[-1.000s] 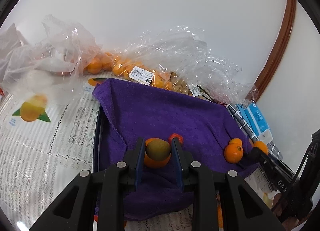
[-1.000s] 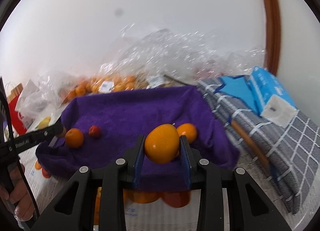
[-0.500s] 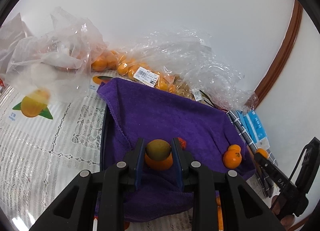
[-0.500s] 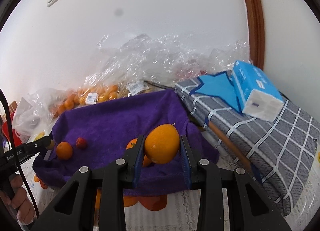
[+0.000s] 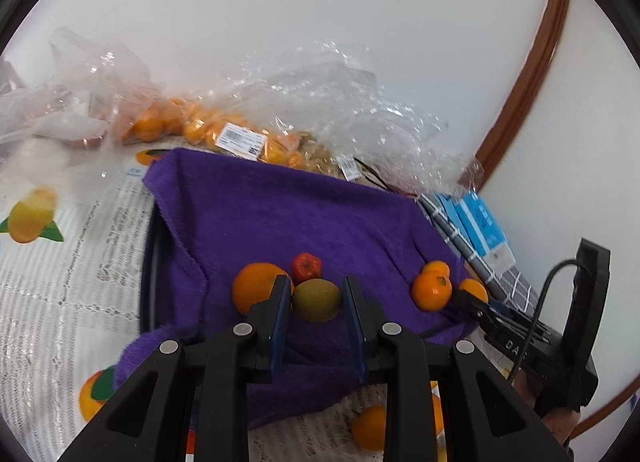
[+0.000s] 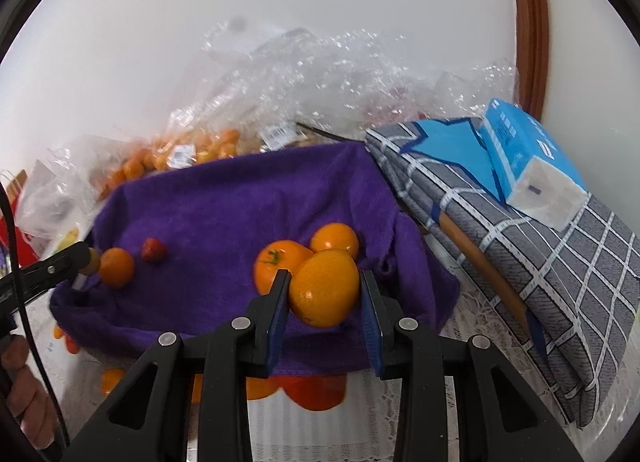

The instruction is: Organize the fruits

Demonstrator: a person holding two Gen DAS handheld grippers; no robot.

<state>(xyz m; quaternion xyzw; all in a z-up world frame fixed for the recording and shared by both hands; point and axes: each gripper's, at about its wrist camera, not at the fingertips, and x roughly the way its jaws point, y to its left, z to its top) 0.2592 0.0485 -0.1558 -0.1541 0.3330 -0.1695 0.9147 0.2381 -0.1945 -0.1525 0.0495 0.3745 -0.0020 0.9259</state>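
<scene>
A purple towel [image 5: 304, 214] lies draped over a dark tray. My left gripper [image 5: 316, 292] is shut on a greenish-brown round fruit [image 5: 316, 302] just above the towel's near part. An orange [image 5: 256, 287] and a small red fruit [image 5: 306, 266] rest on the towel right behind it. Two oranges [image 5: 431, 293] sit at the towel's right edge. My right gripper [image 6: 325, 282] is shut on a yellow-orange fruit [image 6: 324, 290], low over the towel [image 6: 240, 206]. Two oranges [image 6: 278, 262] lie just beyond it. The left gripper's tip [image 6: 80, 258] shows at the far left, beside an orange [image 6: 116, 267].
Clear plastic bags [image 5: 320, 102] with several small oranges [image 5: 192, 126] are heaped against the wall behind the towel. A folded grey checked cloth [image 6: 540, 262] with a blue tissue pack [image 6: 528, 166] lies to the right. A lace tablecloth [image 5: 60, 282] with fruit prints covers the table.
Both grips hold the same fruits. In the left view the resting orange has slid out to the left of the held fruit. In the right view the towel's oranges sit closer behind the held one.
</scene>
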